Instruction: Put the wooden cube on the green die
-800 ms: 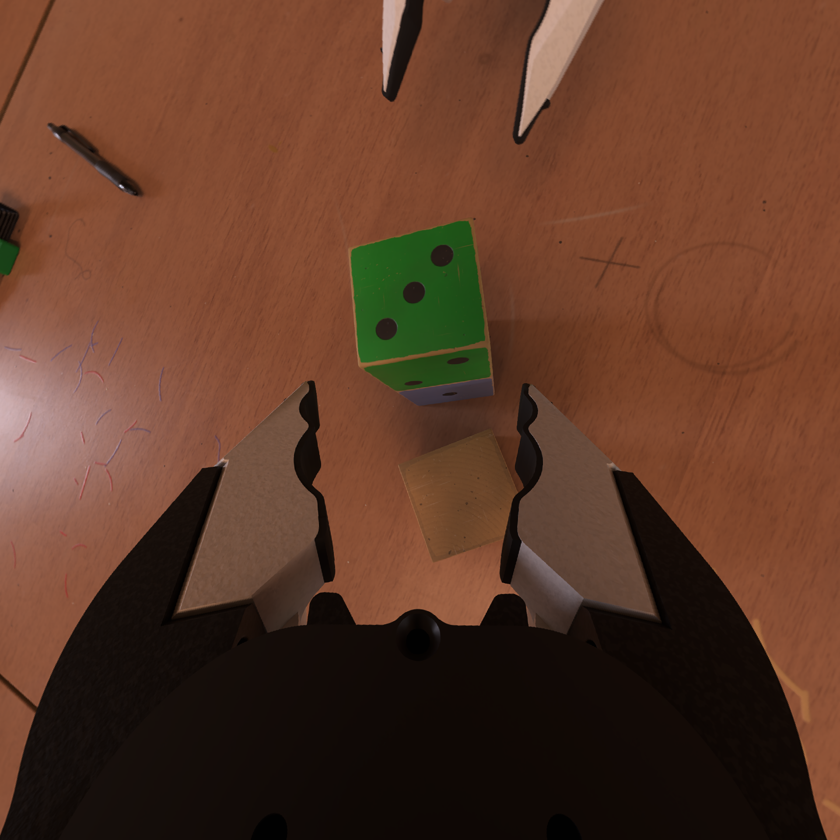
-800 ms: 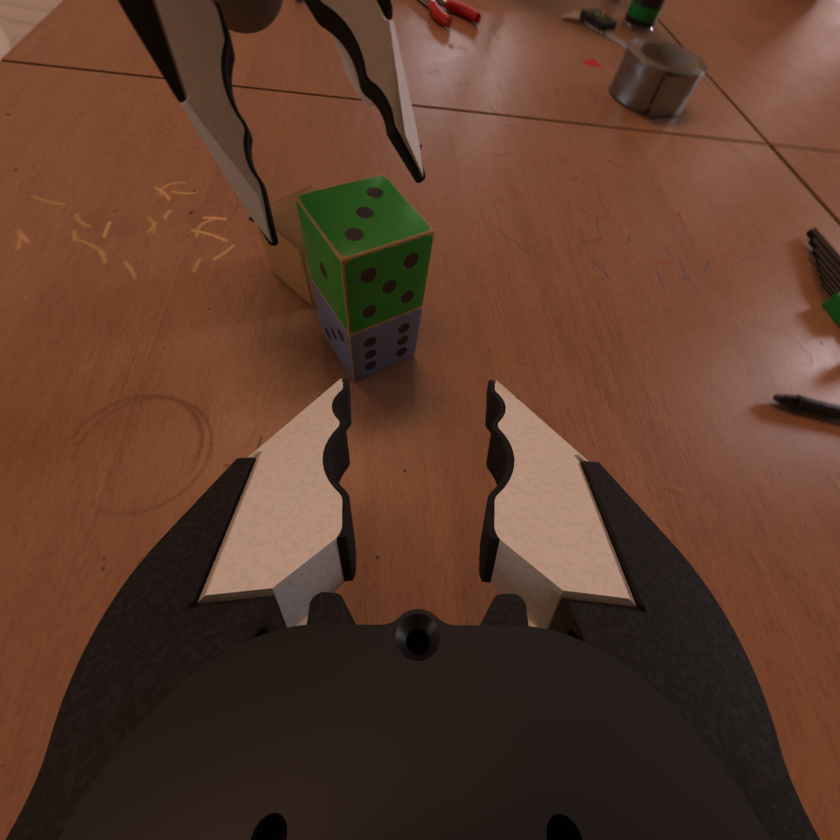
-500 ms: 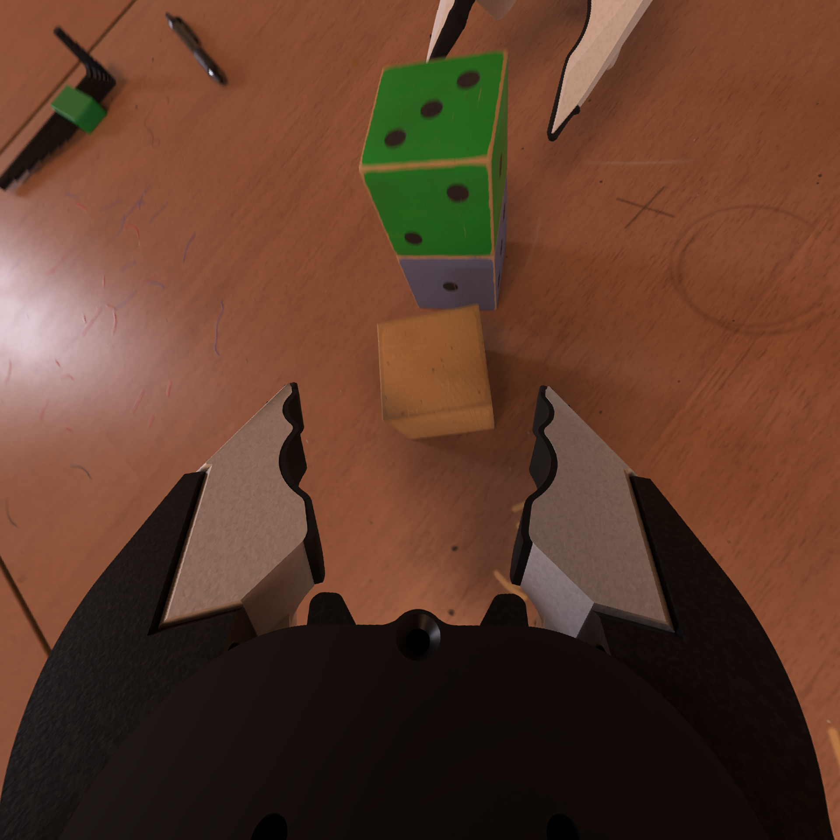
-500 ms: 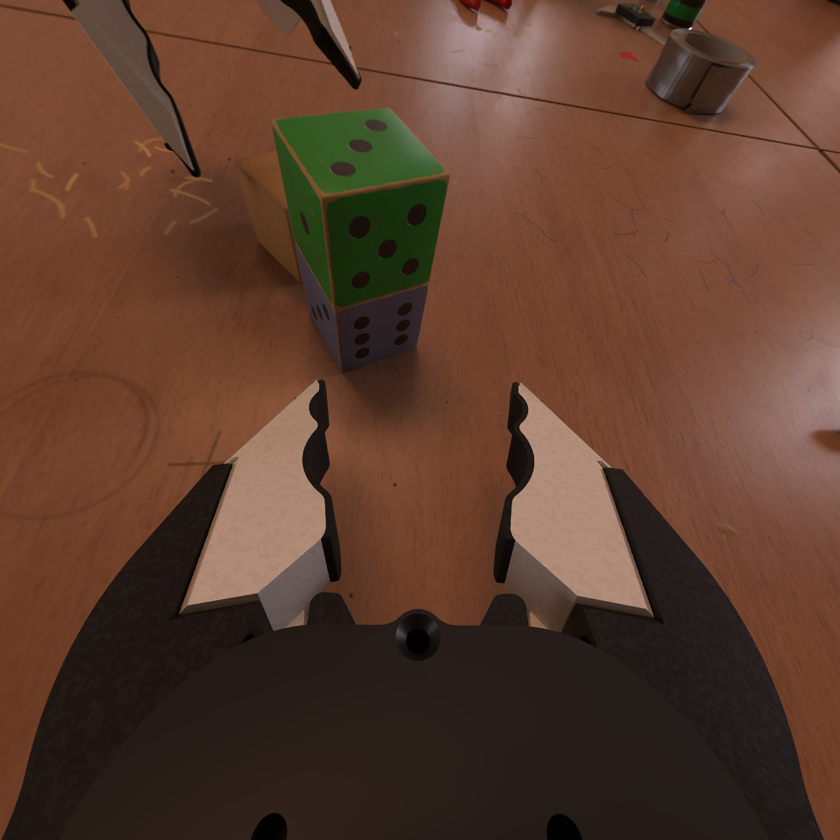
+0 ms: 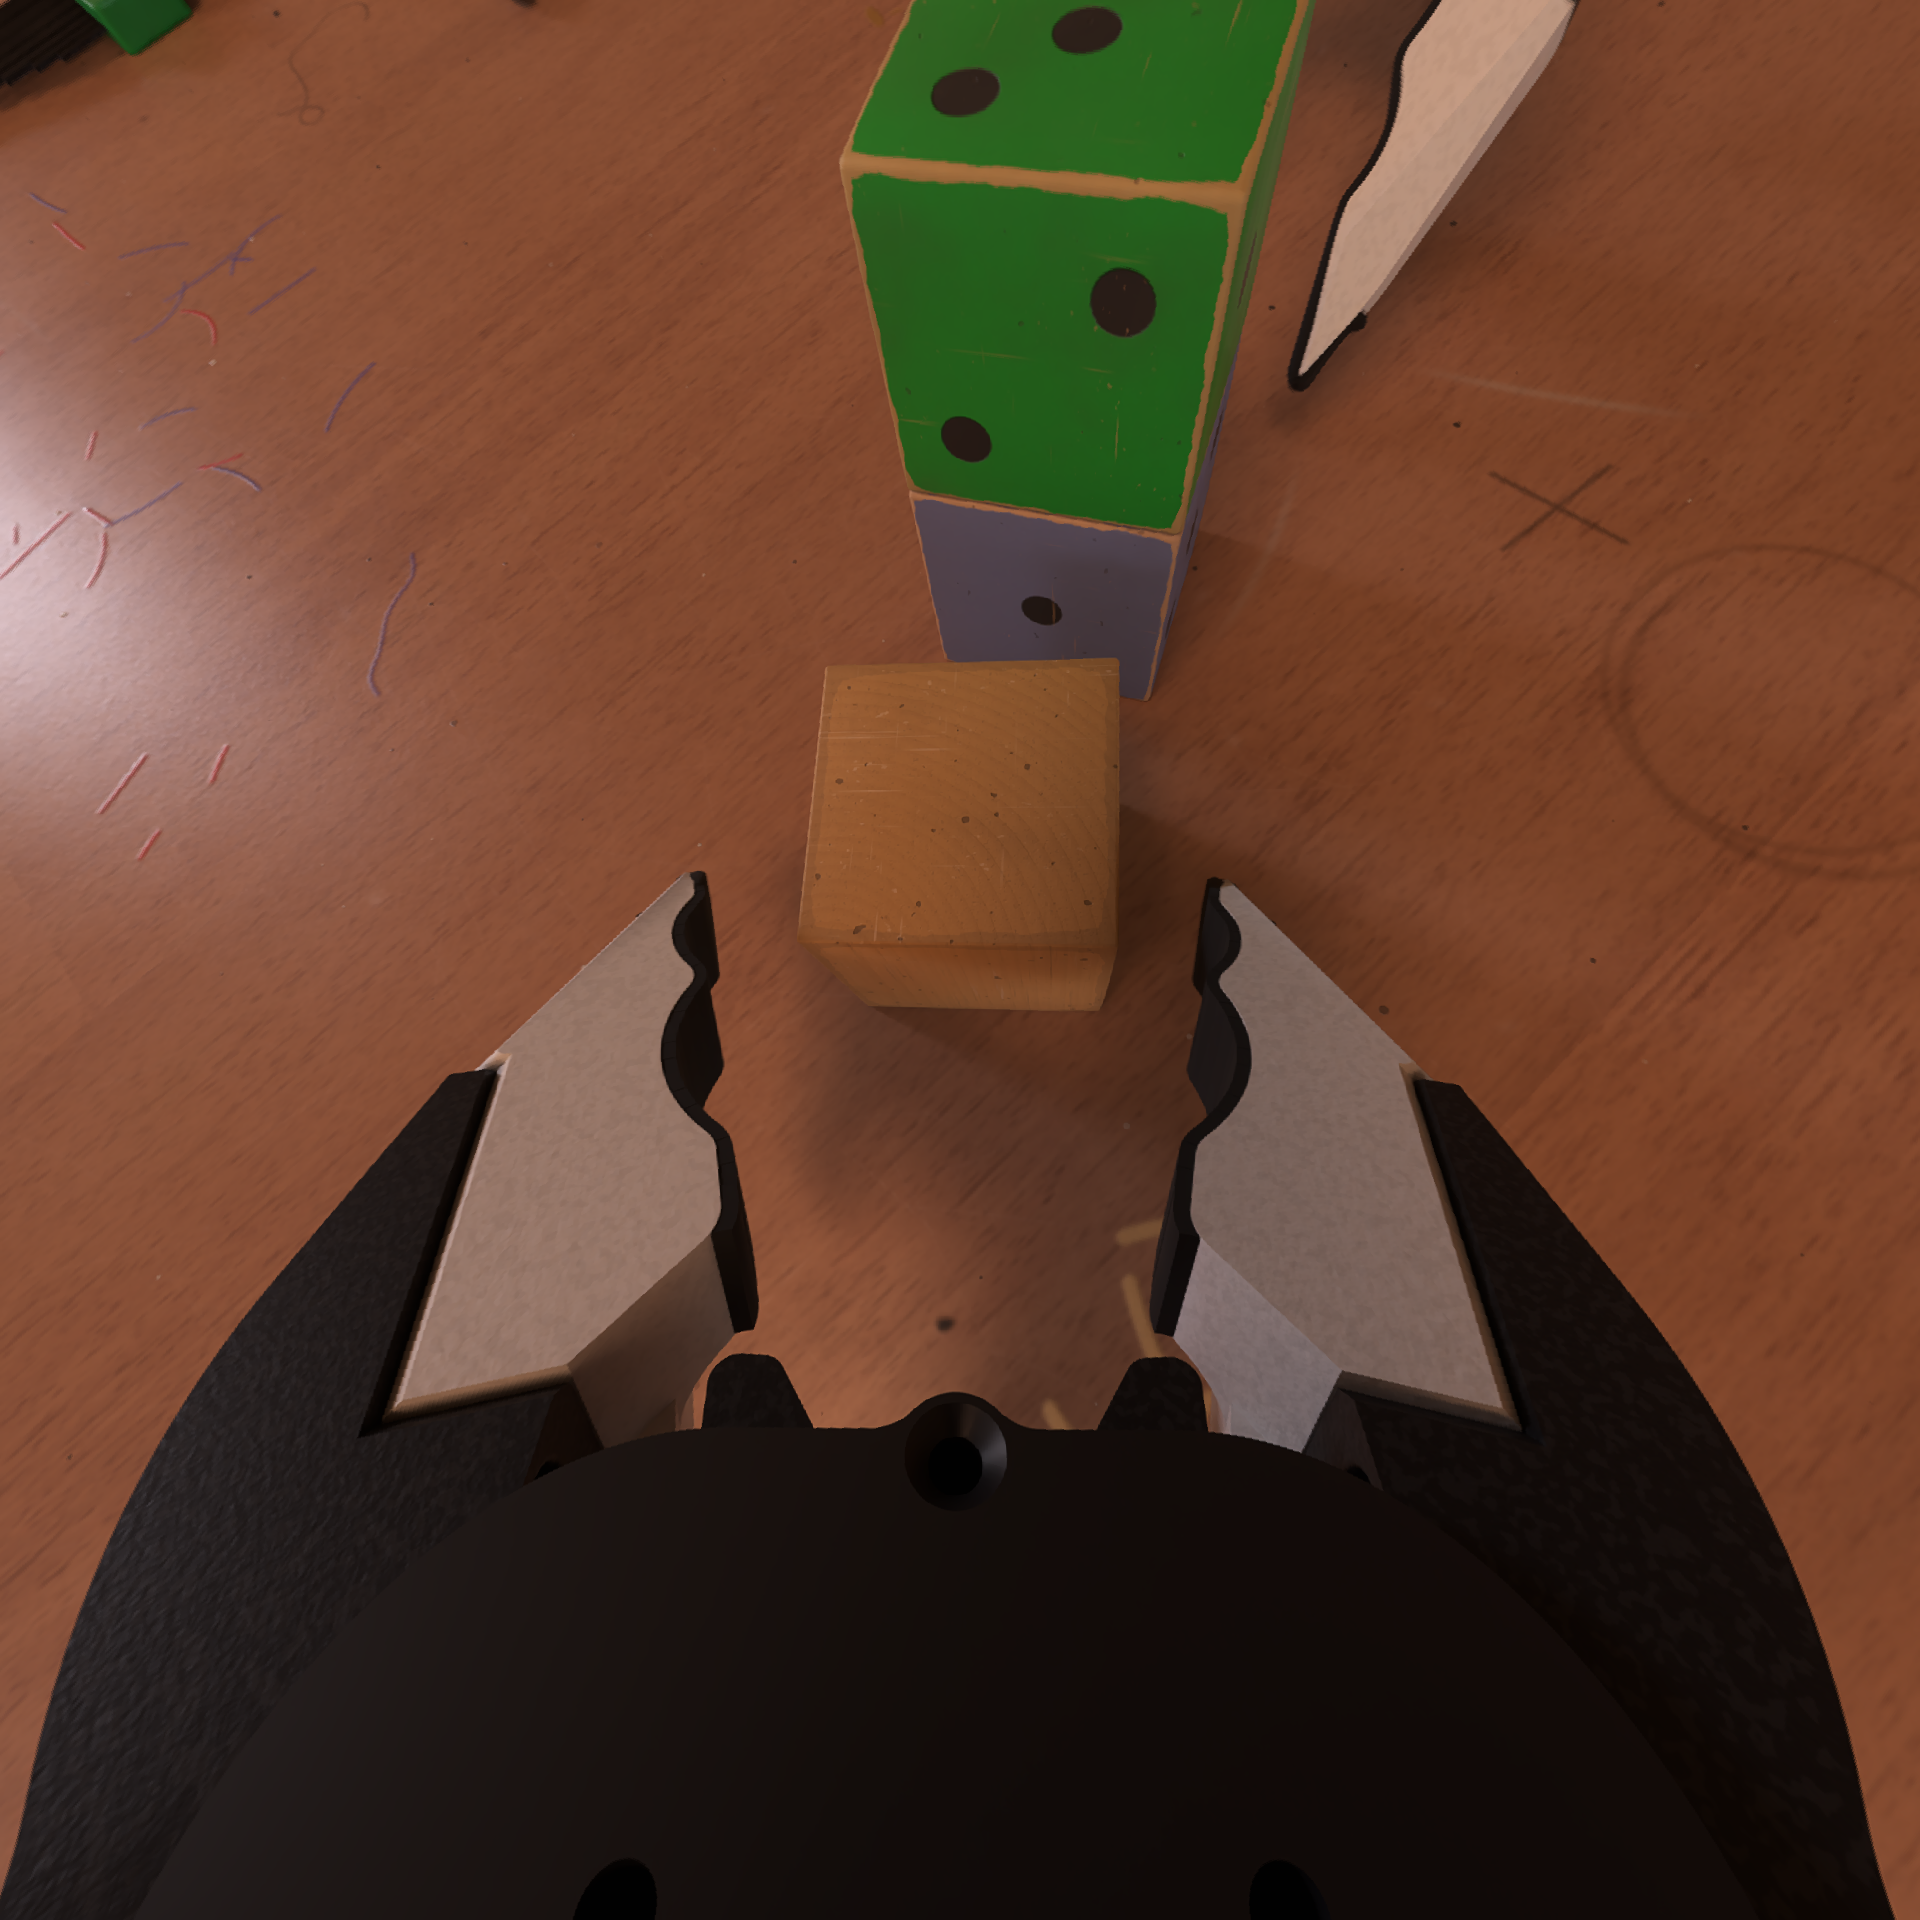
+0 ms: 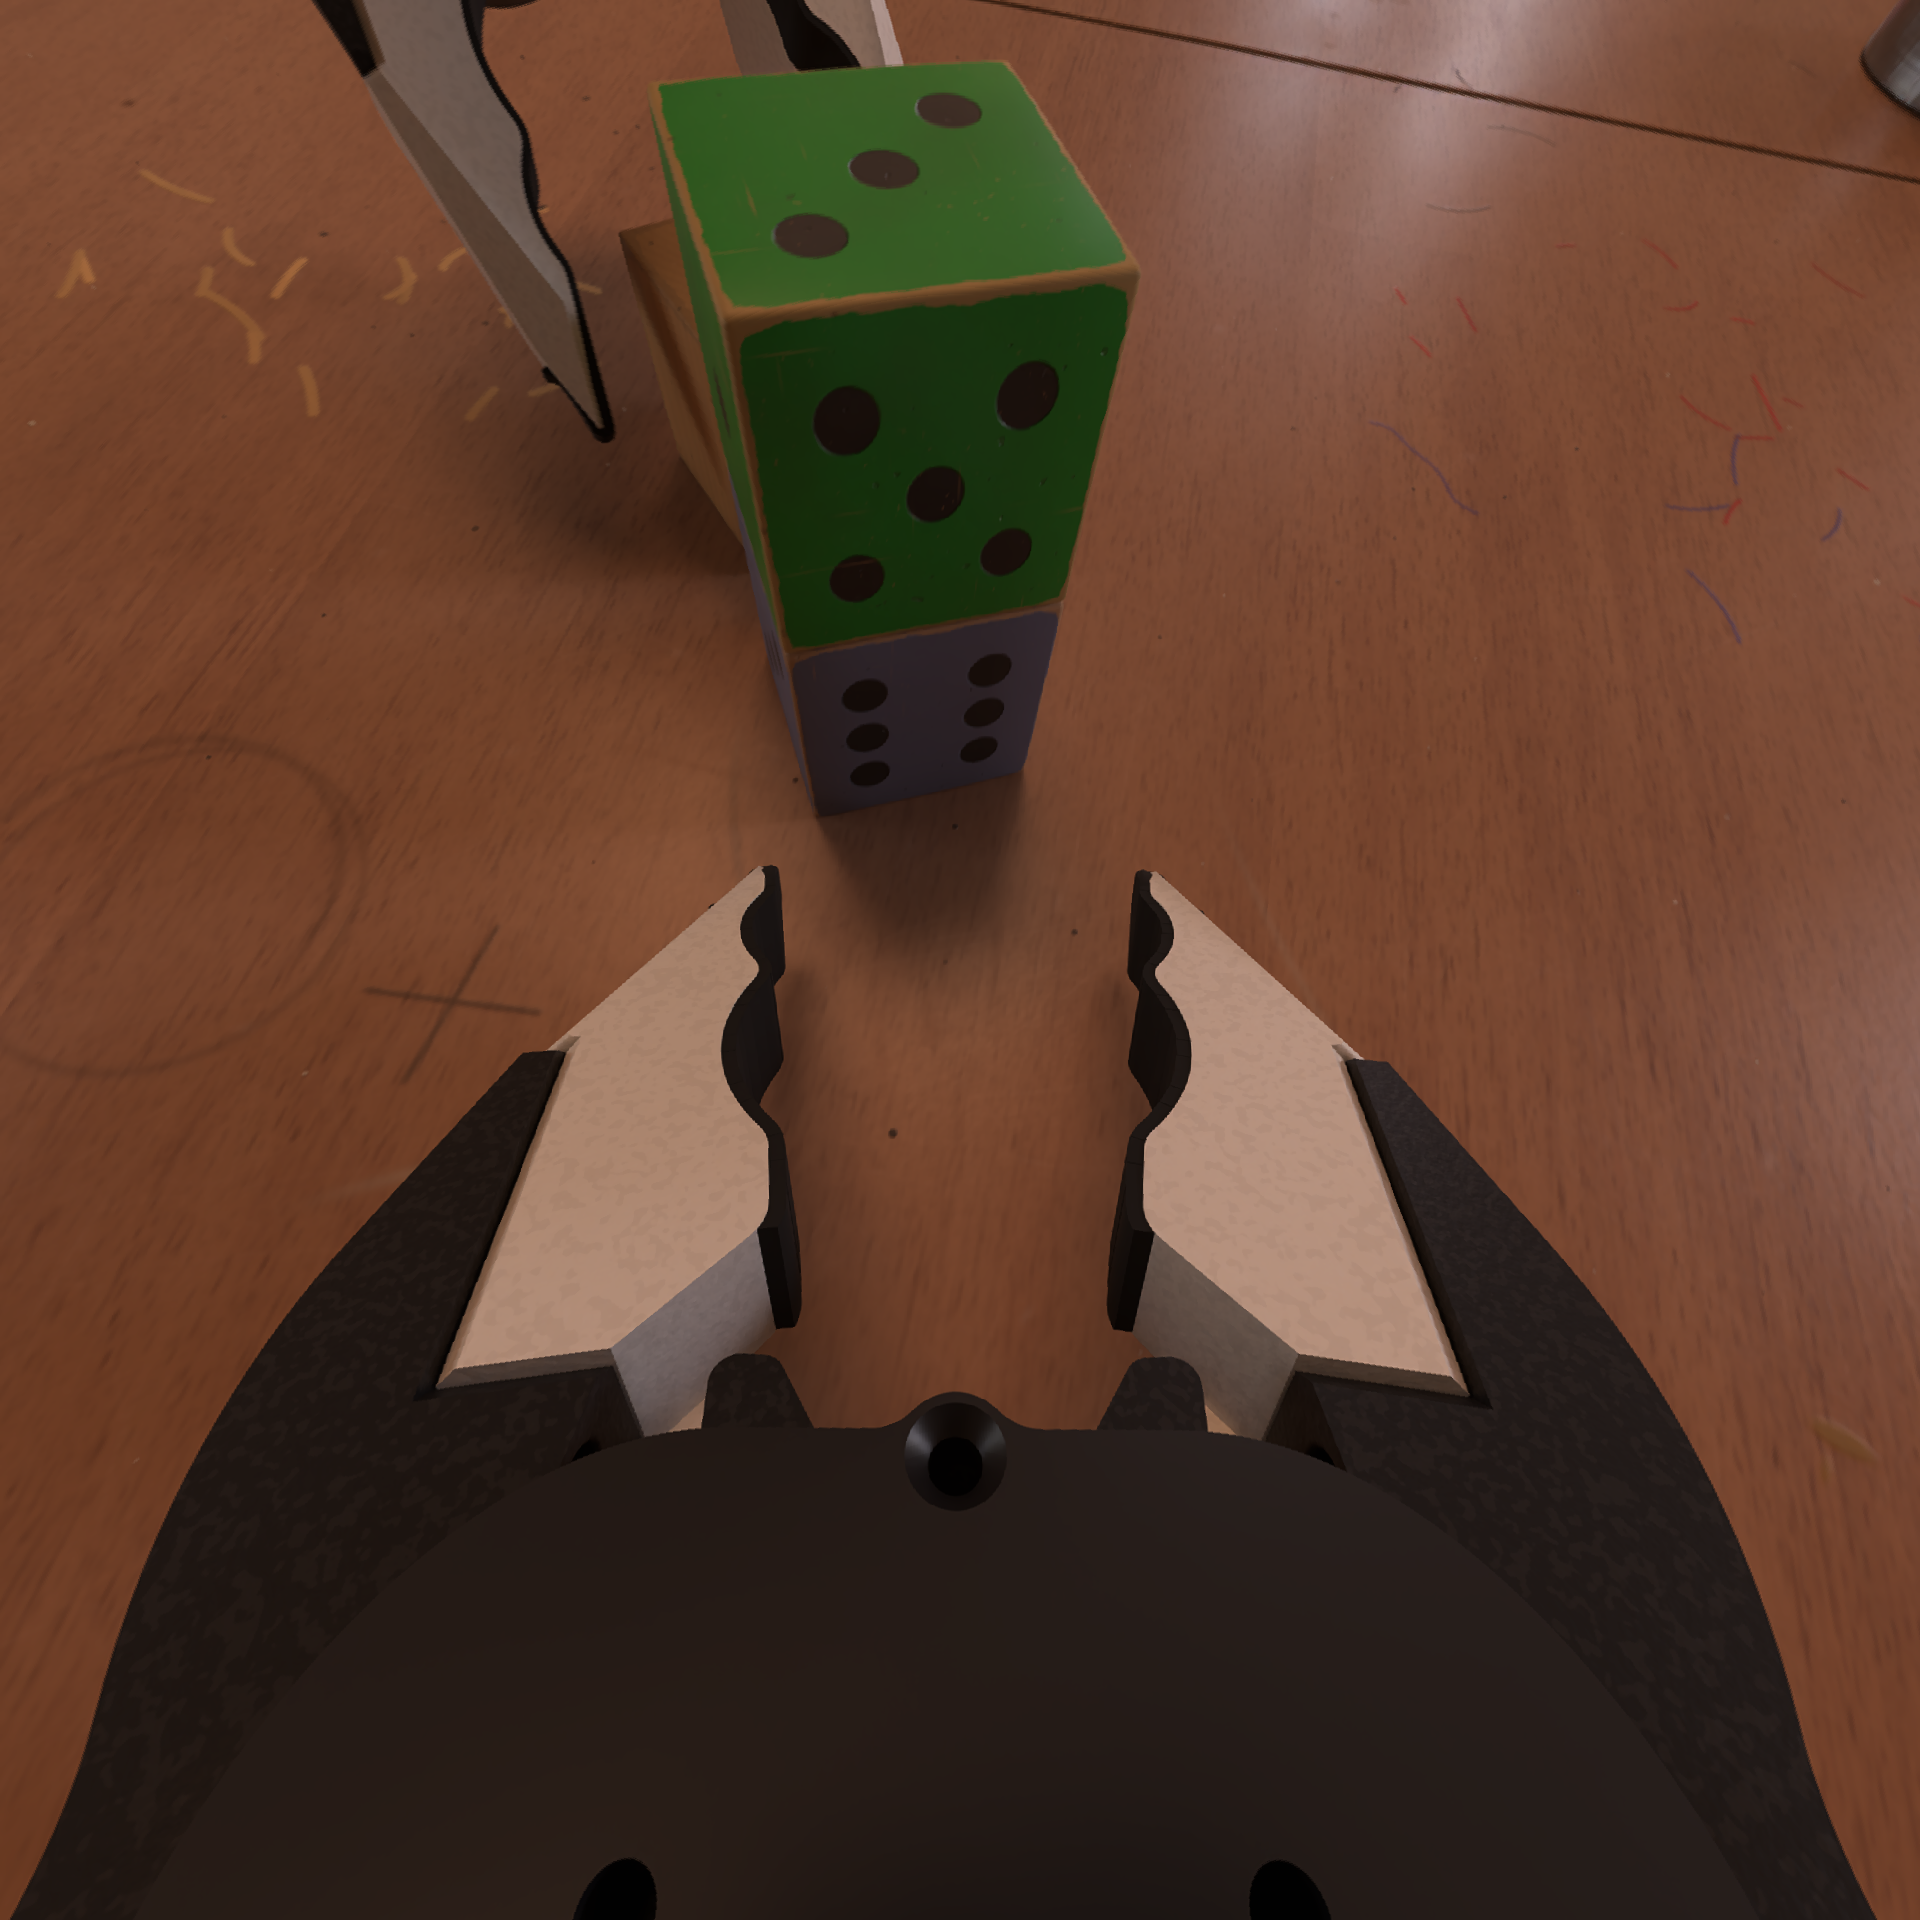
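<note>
The green die stands on top of a pale purple die on the wooden table. The wooden cube sits on the table right in front of that stack, close to the purple die. My left gripper is open and empty, its fingertips on either side of the cube's near edge. In the right wrist view the green die and purple die are ahead of my open, empty right gripper. The cube is mostly hidden behind the stack.
A green and black tool lies at the far left in the left wrist view. A pencilled cross and circle mark the table to the right. A metal object sits at the right wrist view's far right edge.
My left gripper has come down and forward to the wooden cube, now just at its fingertips. My right gripper has moved closer to the dice stack. Both stayed open.
</note>
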{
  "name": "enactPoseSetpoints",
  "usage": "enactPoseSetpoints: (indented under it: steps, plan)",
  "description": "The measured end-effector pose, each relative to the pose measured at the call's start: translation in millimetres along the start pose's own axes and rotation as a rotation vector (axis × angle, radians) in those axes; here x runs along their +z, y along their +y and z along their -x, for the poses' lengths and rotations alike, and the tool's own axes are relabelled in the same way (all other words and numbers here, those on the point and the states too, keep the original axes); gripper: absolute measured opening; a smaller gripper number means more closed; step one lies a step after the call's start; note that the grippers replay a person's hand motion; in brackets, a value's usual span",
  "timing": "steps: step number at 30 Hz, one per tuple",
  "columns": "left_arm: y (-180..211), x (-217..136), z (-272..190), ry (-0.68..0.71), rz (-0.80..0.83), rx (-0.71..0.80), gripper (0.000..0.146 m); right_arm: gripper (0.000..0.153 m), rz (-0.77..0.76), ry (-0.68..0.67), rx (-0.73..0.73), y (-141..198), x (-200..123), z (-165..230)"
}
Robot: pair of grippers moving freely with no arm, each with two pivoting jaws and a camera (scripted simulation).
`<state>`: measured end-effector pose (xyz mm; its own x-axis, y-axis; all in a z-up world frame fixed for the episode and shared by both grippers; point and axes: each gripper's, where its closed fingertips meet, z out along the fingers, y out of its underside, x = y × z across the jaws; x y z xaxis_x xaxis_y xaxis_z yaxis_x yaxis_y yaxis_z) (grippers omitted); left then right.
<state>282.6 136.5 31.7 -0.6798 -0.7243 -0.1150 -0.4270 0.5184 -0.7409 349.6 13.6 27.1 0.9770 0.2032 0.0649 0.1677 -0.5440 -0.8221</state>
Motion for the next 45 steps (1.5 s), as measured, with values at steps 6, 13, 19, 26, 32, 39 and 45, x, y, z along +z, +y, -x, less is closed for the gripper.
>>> enactPoseSetpoints:
  steps: [6,13,19,26,32,39,45]
  plan:
    - [3,4,-3,0.026,0.037,0.037,0.063,0.067,-0.015,0.056,0.053,6,-25,-2]
    - [-63,-49,8,-0.001,-0.119,0.096,0.063,0.067,-0.121,0.190,0.089,-4,-63,-16]
    - [-131,-52,-10,0.103,-0.170,0.187,0.063,0.067,-0.121,0.244,0.093,-3,-80,-19]
    - [-136,-28,-21,0.127,-0.122,0.223,0.063,0.067,-0.176,0.297,0.138,-20,-103,-24]
    - [-137,-21,-17,0.156,-0.102,0.210,0.063,0.067,-0.329,0.353,0.115,-88,-133,-16]
    - [-127,-8,-14,0.172,-0.050,0.219,0.063,0.067,-0.338,0.443,0.078,-125,-152,-6]
    - [-123,-4,-14,0.188,-0.041,0.212,0.064,0.067,-0.290,0.424,0.015,-136,-142,6]
